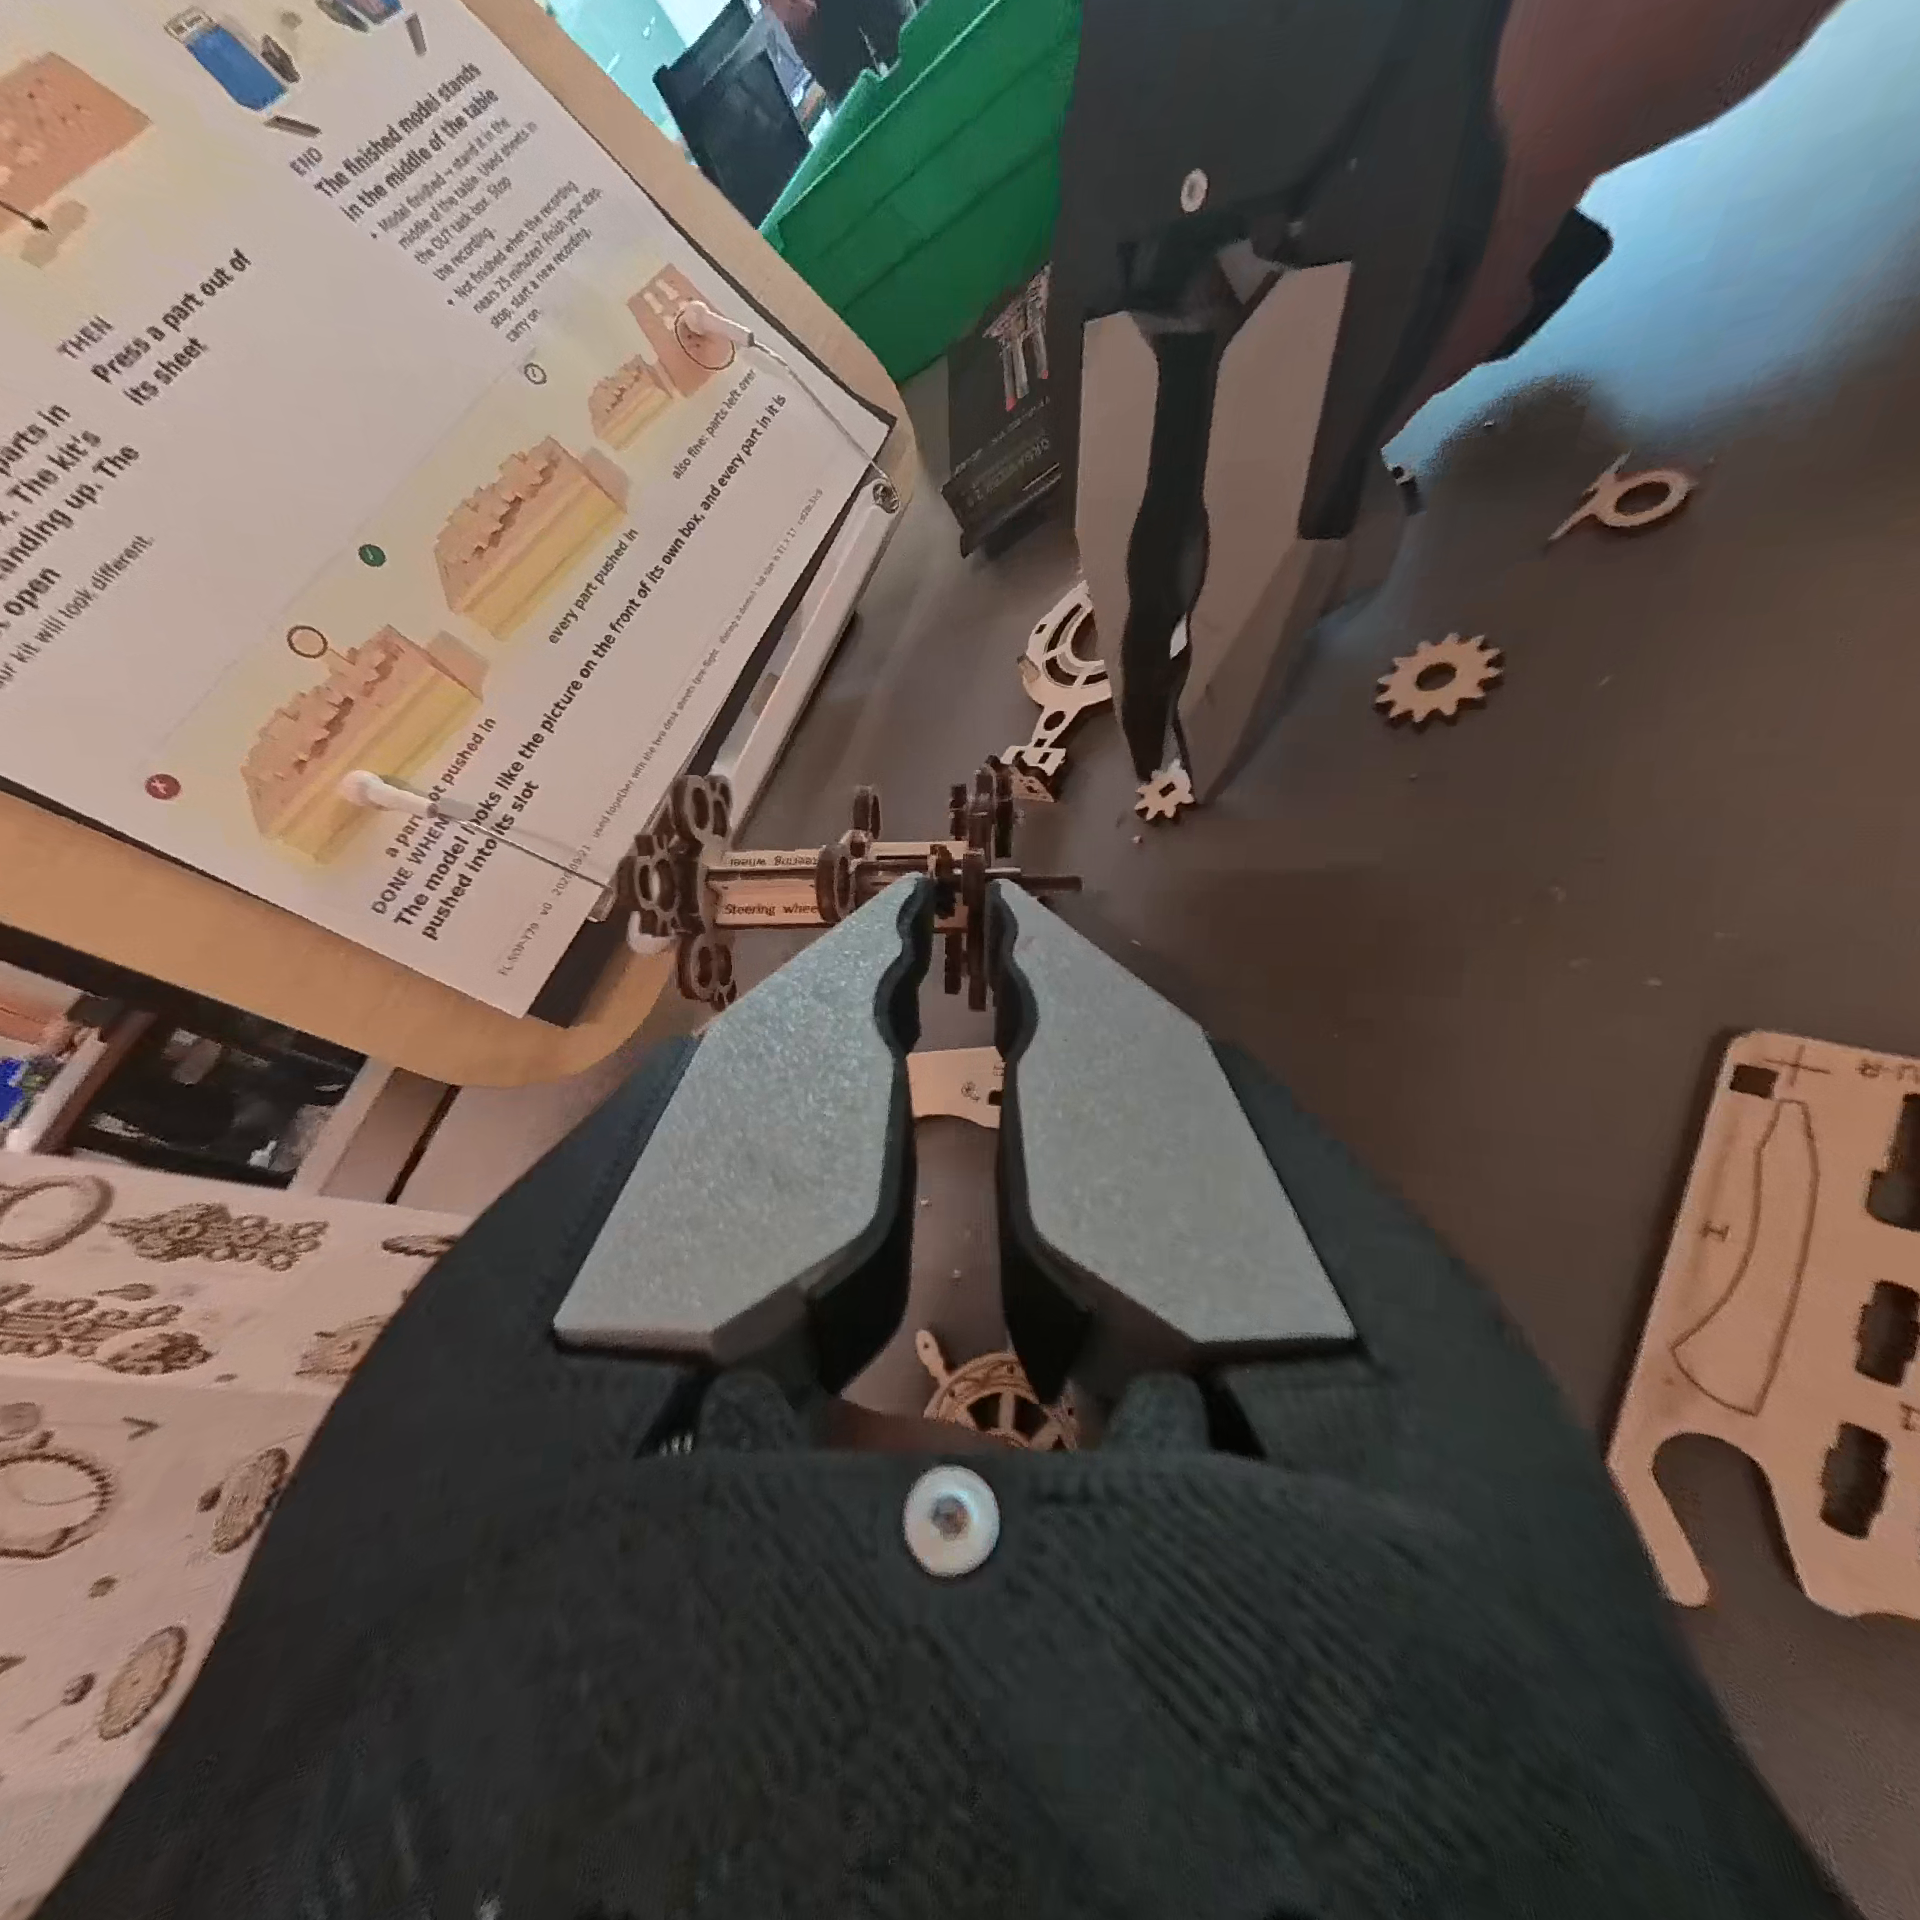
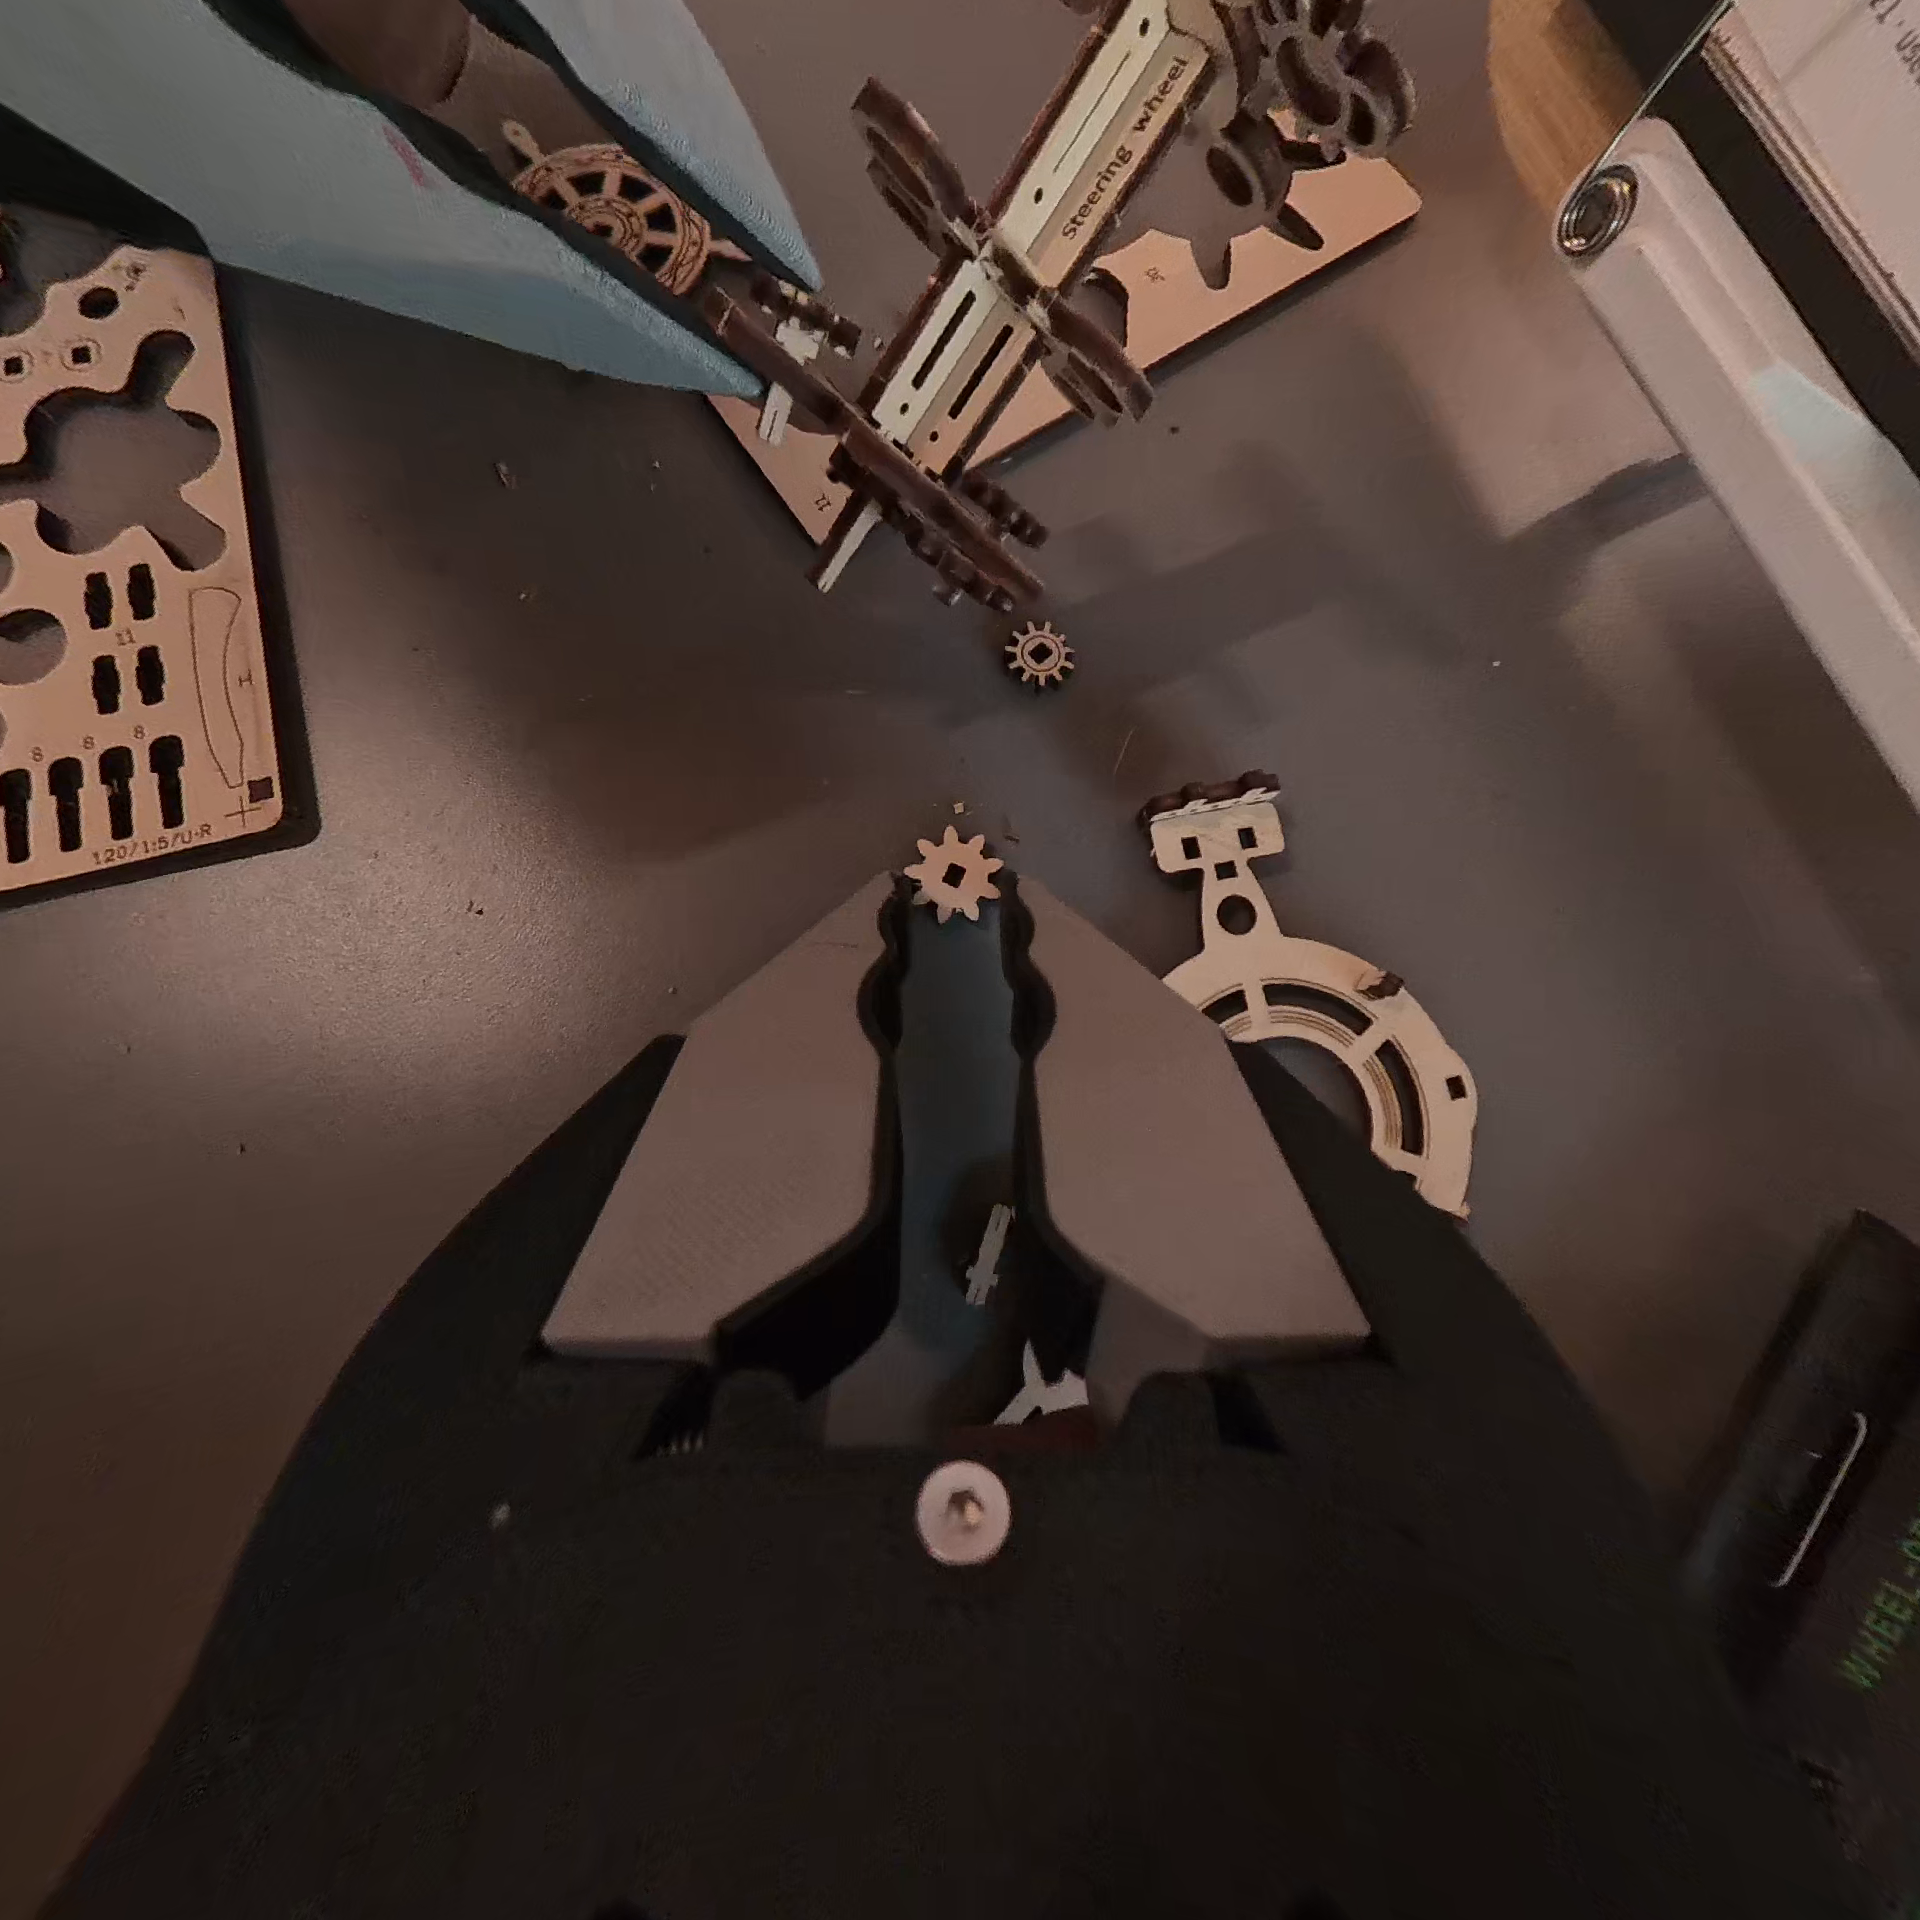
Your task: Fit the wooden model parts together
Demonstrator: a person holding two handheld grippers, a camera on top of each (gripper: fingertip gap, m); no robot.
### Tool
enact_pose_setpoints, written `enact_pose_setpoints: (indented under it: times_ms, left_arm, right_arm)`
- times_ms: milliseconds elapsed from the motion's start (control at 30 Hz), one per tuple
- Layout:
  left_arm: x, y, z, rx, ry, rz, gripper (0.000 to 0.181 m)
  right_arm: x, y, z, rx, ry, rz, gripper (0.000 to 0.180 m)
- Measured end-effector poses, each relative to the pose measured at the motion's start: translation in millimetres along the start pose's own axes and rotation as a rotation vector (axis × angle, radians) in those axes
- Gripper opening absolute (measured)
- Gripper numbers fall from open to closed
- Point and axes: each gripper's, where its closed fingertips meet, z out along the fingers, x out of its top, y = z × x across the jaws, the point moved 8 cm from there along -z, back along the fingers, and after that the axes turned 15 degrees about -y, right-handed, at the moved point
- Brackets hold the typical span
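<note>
My left gripper (image 1: 956, 914) clamps the wooden model (image 1: 831, 883), its long axis running left-right across mid-frame. My right gripper (image 2: 958, 883) pinches a small gear (image 2: 956, 875) lying flat.

- Laminated instruction sheet (image 1: 312, 468) on a tilted wooden board: black printed headings and lines of text beside pictures, plus small round coloured marks.
- Wooden model (image 2: 1101, 177): two engraved words on its pale central beam.
- Punched wooden sheet (image 2: 125, 644) on the tabletop: small engraved numerals and a code along one edge.
- Flat sheet under the model (image 2: 1247, 270): tiny numerals.
- Dark box (image 2: 1829, 1558): green lettering, partly cut off.
</note>
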Motion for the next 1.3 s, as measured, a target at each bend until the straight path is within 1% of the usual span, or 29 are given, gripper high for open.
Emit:
enact_pose_setpoints:
  times_ms: [100,167,267,433,533,633,733,867,1100,1133,1200,1300]
  left_arm:
    - [-1,-1,0,-0.011,0.001,-0.013,0.006]
    - [-1,0,0,-0.016,0.002,-0.010,0.006]
    - [-1,5,1,-0.029,0.008,0.030,0.006]
    - [1,18,3,-0.019,0.010,0.157,0.007]
    - [5,28,-2,0.009,0.073,0.274,0.006]
    - [7,38,-4,0.100,0.099,0.430,0.007]
    - [5,46,2,0.162,0.066,0.539,0.007]
    - [3,44,8,0.175,0.032,0.519,0.007]
    - [1,35,9,0.203,0.010,0.471,0.007]
    - [1,35,9,0.203,0.009,0.471,0.007]
    - [1,36,9,0.203,0.011,0.474,0.007]
    - [1,36,8,0.201,0.010,0.476,0.007]
  right_arm:
    - [-1,-3,-2,0.014,0.012,-0.019,0.013]
    - [-1,-6,-4,0.056,0.047,-0.033,0.013]
    - [-1,-12,-6,0.089,0.081,-0.082,0.013]
    - [2,-30,-7,0.092,0.095,-0.216,0.013]
    - [5,-37,-5,0.078,0.094,-0.247,0.013]
    - [7,-43,-2,0.070,0.103,-0.270,0.013]
    - [5,-43,1,0.017,0.072,-0.284,0.015]
    - [0,-41,-3,0.014,0.049,-0.252,0.021]
    - [2,-41,0,0.062,0.042,-0.151,0.024]
    - [4,-41,1,0.070,0.041,-0.141,0.023]
    - [4,-42,2,0.080,0.038,-0.132,0.015]
    - [4,-43,1,0.058,0.034,-0.154,0.013]
